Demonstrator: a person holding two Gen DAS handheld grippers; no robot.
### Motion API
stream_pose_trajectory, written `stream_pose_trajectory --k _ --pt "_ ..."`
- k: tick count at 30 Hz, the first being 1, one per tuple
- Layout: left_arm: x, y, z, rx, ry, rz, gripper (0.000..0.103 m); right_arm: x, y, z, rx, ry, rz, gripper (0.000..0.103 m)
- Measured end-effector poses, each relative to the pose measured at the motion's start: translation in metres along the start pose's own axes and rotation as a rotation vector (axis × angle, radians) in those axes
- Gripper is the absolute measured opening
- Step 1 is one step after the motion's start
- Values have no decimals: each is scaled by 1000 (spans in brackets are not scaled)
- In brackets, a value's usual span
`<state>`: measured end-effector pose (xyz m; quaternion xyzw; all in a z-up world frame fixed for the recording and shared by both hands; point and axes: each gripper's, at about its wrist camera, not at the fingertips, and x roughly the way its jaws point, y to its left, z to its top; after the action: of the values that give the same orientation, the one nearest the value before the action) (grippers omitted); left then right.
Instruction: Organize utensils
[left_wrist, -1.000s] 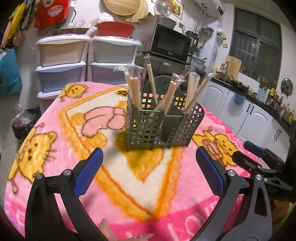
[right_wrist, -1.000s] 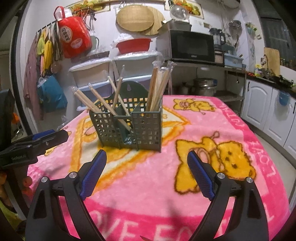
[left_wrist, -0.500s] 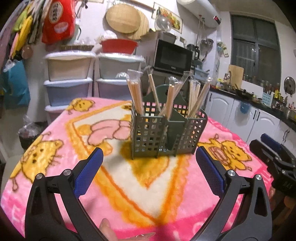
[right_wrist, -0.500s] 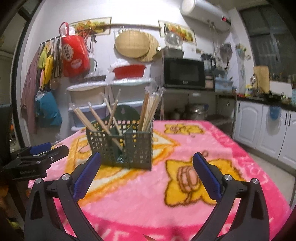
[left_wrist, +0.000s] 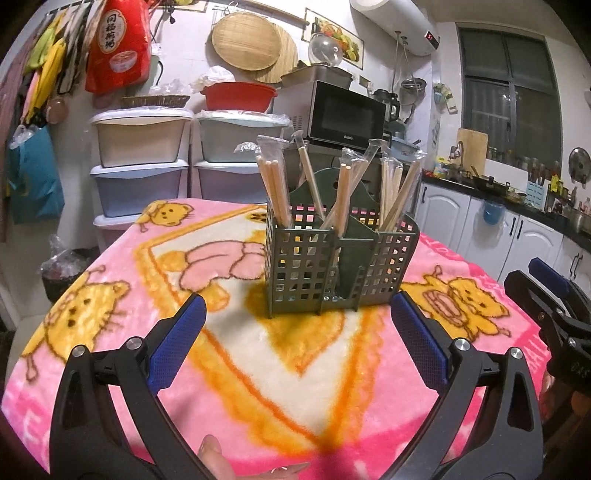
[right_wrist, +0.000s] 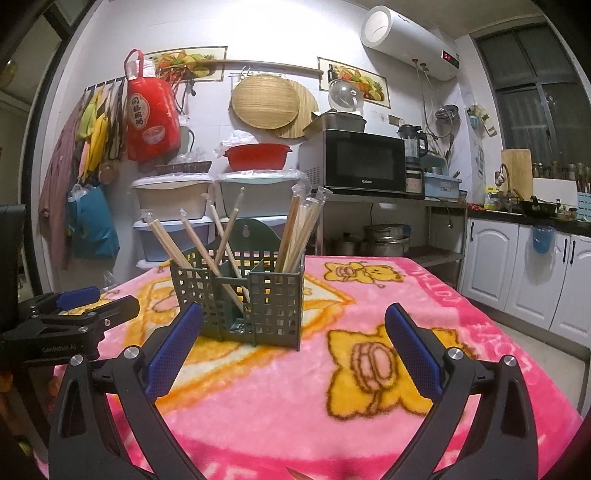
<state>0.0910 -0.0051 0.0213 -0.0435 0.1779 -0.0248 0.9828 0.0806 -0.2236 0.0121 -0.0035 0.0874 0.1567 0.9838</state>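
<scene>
Chopsticks (left_wrist: 275, 192) upright, bases hidden behind caddy (left_wrist: 299, 273)

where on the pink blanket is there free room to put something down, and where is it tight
Free: the blanket between the green caddy and the left gripper, and the stretch right of the caddy toward the bear prints, ahead of the right gripper. Crowded: the caddy itself, with wrapped chopsticks fanning out above every compartment.

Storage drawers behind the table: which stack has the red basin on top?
The right-hand stack, nearest the microwave. The red basin sits on it; the left stack carries a flat wicker basket instead.
</scene>
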Motion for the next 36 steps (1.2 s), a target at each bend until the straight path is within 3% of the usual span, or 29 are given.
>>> stream_pose_trajectory --k 36 --pt "-1 3 -1 -6 2 3 92 -3 0 -1 12 -3 -4 96"
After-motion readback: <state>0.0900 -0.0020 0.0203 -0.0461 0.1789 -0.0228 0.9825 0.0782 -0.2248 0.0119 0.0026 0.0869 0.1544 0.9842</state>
